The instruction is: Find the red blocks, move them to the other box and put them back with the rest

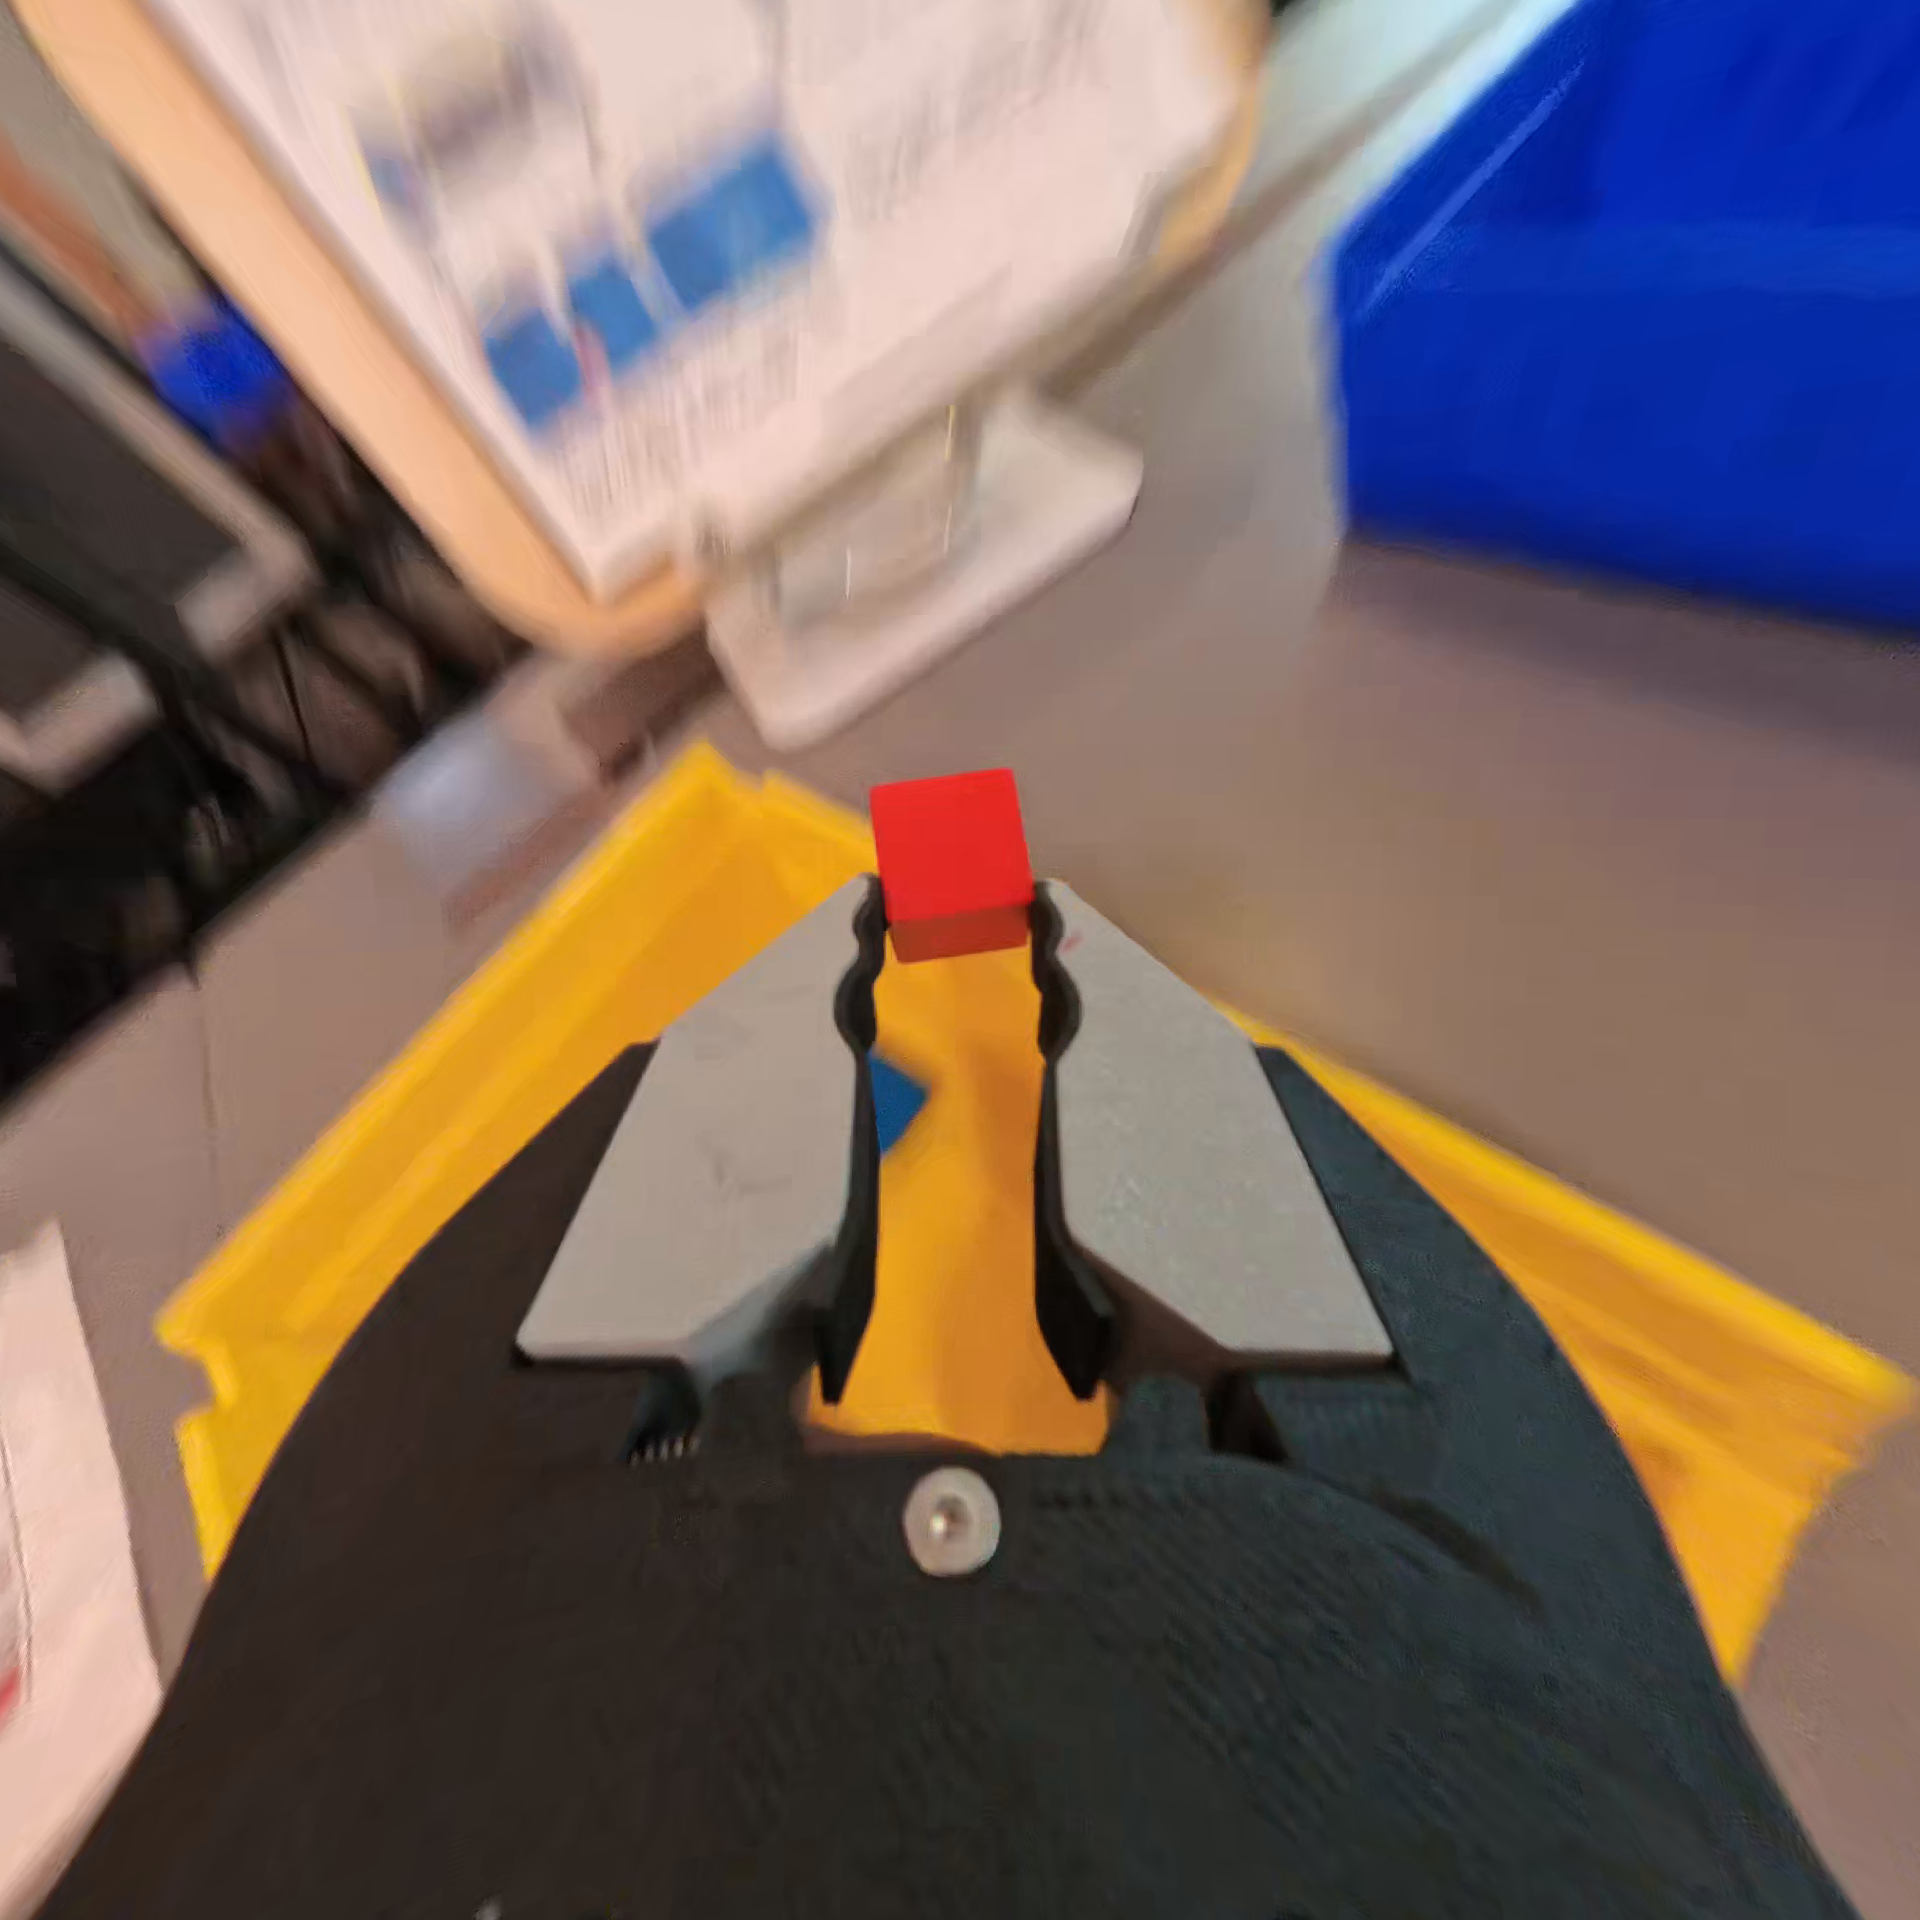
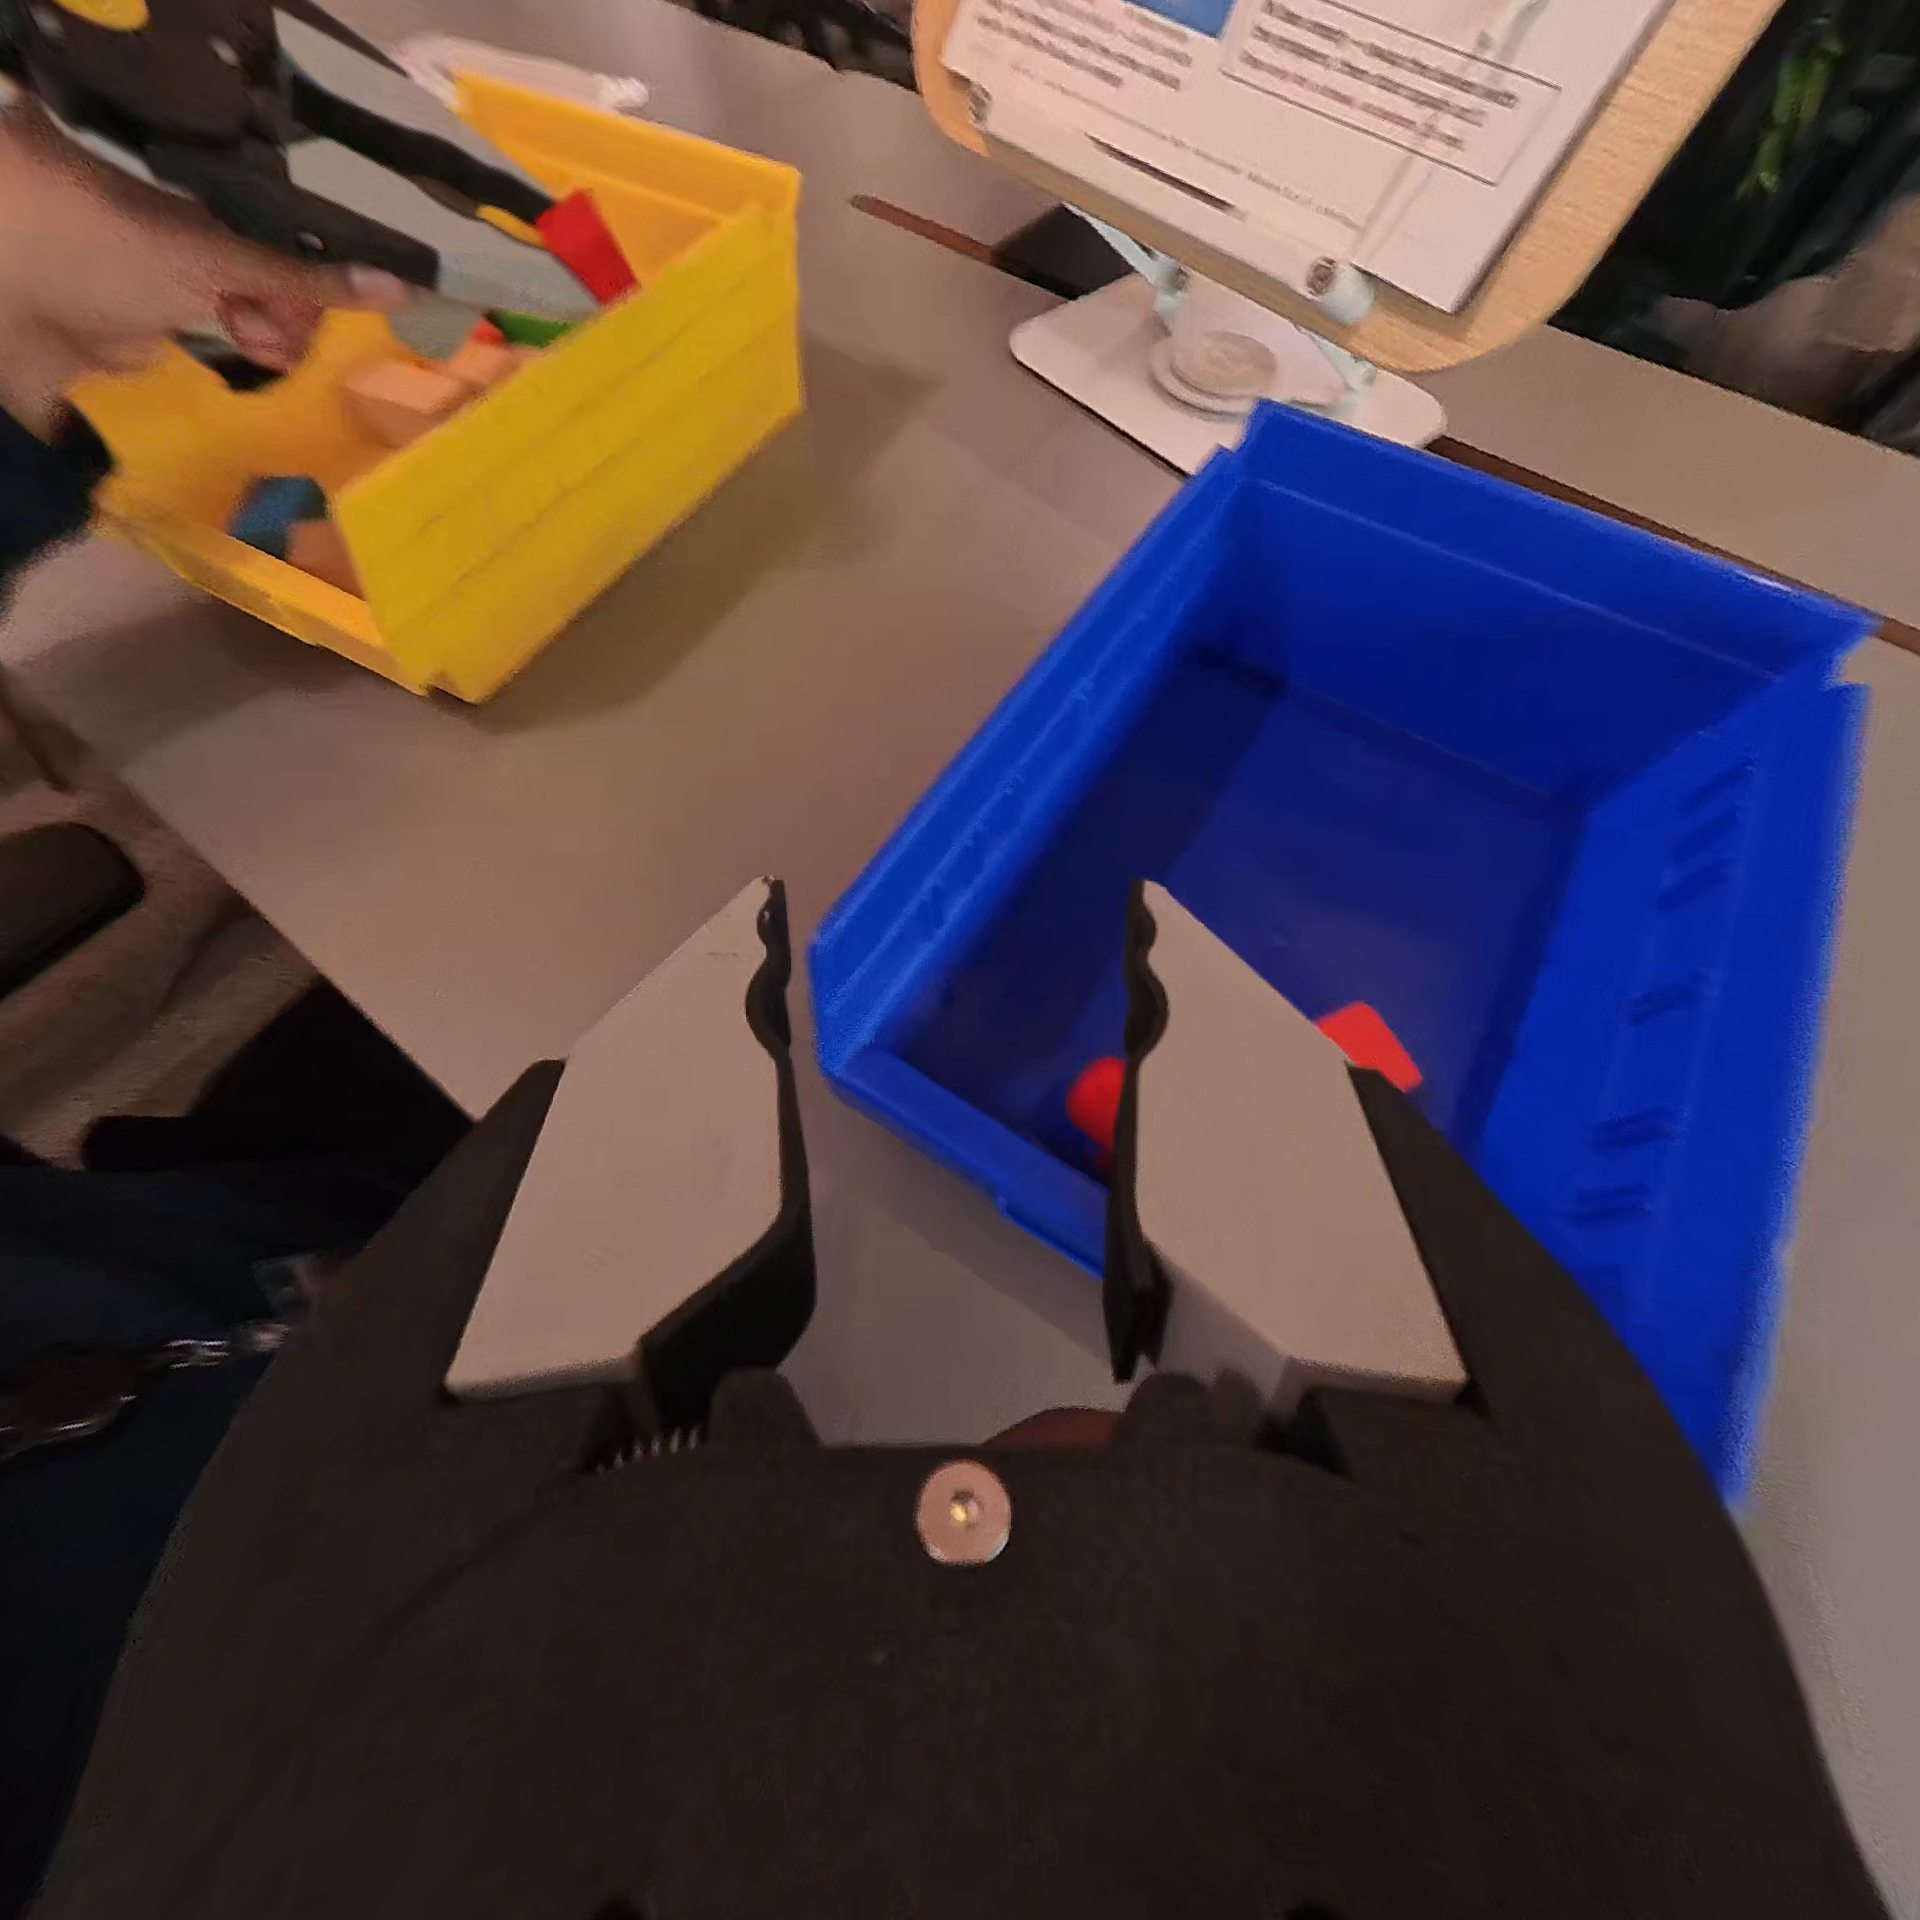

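Left claw (image 1: 956, 904) clamped on a red block (image 1: 951, 857), both pads pressing its sides, above the yellow box (image 1: 582, 1039). Right claw (image 2: 951, 914) spread apart, bare, over the blue box (image 2: 1558, 644) rim (two red blocks (image 2: 1371, 1044) inside). Grey worktop (image 2: 623, 810).

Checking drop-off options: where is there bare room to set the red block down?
Free: the blue bin's far floor, beyond two red blocks at its near end; the table between both bins. Crowded: the yellow bin, full of blocks.
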